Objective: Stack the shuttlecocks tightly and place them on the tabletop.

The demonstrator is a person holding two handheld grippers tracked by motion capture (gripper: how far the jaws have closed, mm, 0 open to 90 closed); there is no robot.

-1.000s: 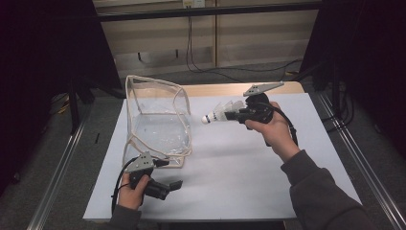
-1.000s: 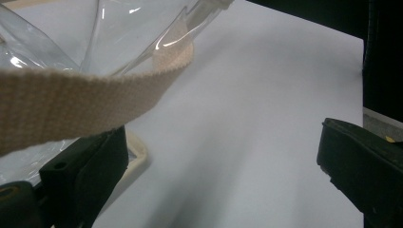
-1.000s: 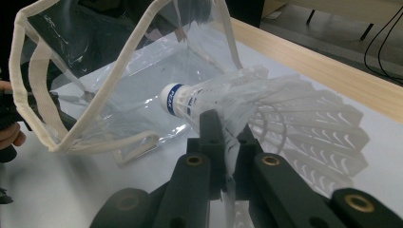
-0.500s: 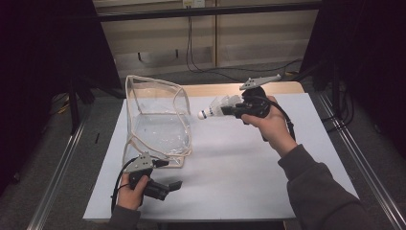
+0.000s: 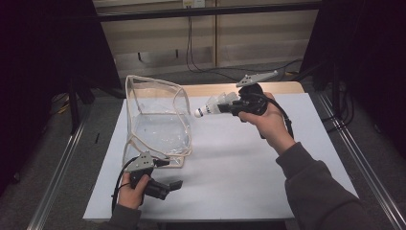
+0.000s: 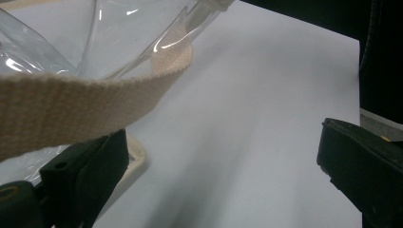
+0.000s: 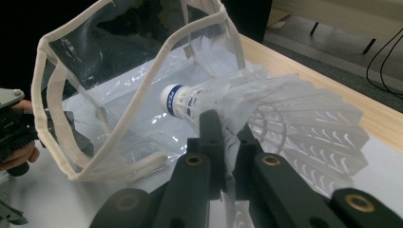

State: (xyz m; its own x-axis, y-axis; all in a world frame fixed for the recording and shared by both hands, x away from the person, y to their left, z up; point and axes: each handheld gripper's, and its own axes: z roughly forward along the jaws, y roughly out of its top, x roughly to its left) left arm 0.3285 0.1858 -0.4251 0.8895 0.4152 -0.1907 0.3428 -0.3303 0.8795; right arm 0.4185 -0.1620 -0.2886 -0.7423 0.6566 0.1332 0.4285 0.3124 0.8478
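The right gripper (image 5: 229, 107) is up off the table, held in the person's right hand (image 5: 266, 117), and its jaws are clamped on a white shuttlecock (image 5: 214, 106). The shuttlecock lies roughly level in the air, its cork tip pointing toward the clear bag (image 5: 158, 120) and stopping just short of the bag's near upper edge. In the right gripper view the two black jaws (image 7: 223, 137) pinch the feather skirt of the shuttlecock (image 7: 266, 114) with hardly any gap between them, and the cork with its blue band points at the bag's (image 7: 128, 95) open mouth, whose cream tape rim gapes toward it. The bag stands on the white table (image 5: 249, 163), on its left half, open and slumped, see-through with cream edging. The left gripper (image 5: 165, 179) rests low on the table at the bag's near corner, held in the left hand (image 5: 131, 187). Its jaws stand wide apart: in the left gripper view the two jaws sit far out at either side, with bare table (image 6: 247, 118) between them. A cream strap (image 6: 85, 102) of the bag crosses just over the left-hand jaw in that view, and the bag's plastic (image 6: 128, 33) rises behind it. Whether the strap rests on that jaw I cannot tell; nothing is pinched. The left hand (image 7: 19, 152) also peeks in at the edge of the right gripper view, beside the bag.
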